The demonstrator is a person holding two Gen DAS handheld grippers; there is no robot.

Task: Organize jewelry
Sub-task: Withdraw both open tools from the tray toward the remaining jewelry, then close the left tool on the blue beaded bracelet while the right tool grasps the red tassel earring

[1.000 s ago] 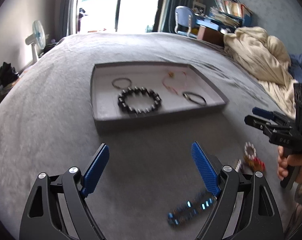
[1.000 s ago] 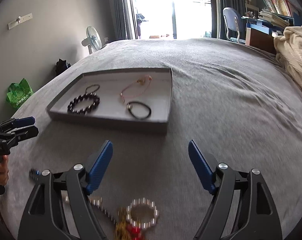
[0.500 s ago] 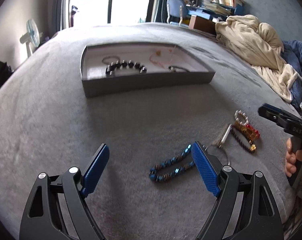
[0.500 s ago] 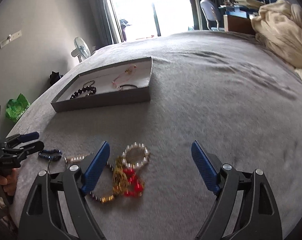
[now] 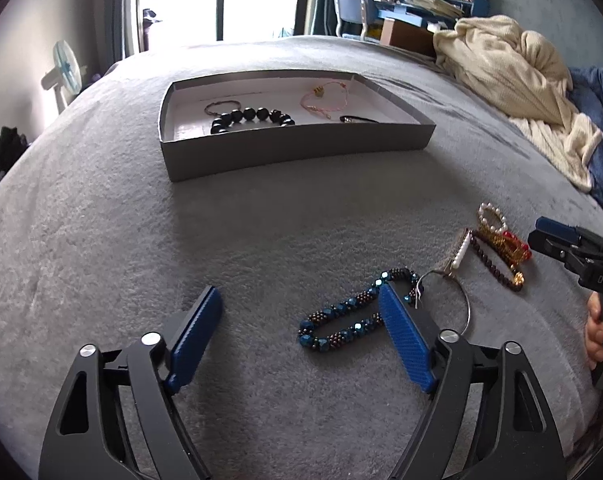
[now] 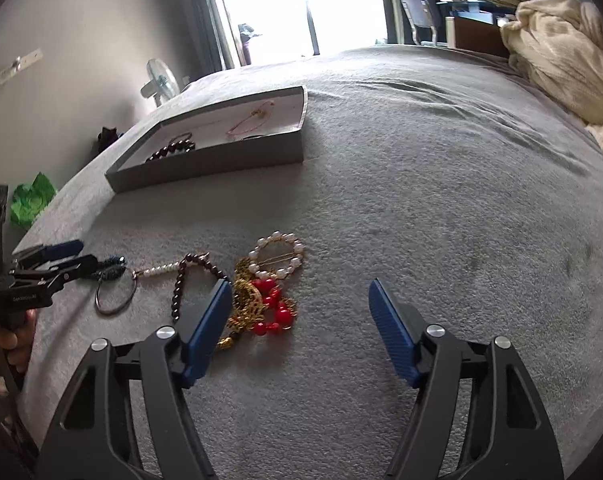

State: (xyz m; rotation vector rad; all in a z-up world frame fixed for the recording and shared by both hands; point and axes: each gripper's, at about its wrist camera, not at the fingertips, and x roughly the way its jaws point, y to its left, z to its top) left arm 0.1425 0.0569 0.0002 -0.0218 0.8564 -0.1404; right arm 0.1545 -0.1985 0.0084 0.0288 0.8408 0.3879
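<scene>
A grey tray [image 5: 293, 148] on the bed holds a black bead bracelet [image 5: 253, 118], a thin ring, a pink cord bracelet [image 5: 325, 100] and a dark band. My left gripper [image 5: 301, 300] is open, low over the bed; a blue bead bracelet [image 5: 349, 316] lies by its right finger. A wire hoop [image 5: 457, 300], pearl bar, dark bead strand and a gold, red and pearl pile [image 5: 501, 240] lie to the right. My right gripper [image 6: 301, 292] is open, with the red and gold pile [image 6: 269, 304] by its left finger. The tray [image 6: 209, 160] is far left.
A cream blanket [image 5: 513, 76] is heaped at the bed's right side. A fan [image 5: 65, 76] stands off the left edge, a chair and desk beyond the bed. A green bag [image 6: 31, 200] lies on the floor to the left.
Both grippers have dropped lower and pulled back from the tray toward the loose jewelry. The blue bracelet and the red and gold pile now lie beside the fingers. Both stay open.
</scene>
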